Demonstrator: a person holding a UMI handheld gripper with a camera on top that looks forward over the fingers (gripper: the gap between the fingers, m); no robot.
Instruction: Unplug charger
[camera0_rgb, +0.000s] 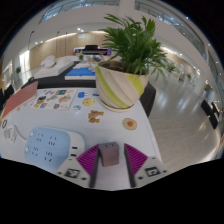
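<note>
White charger (109, 153) between open tongs (110, 160), beside power strip (50, 146).

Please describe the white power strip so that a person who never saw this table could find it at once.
Start from the big potted plant on the white table. Come toward the tongs, which are open with a small pinkish block between them. The power strip lies just beside that finger, at the table's near edge: a rounded white slab with rows of socket holes, unlike the flat colourful cards farther back.
</note>
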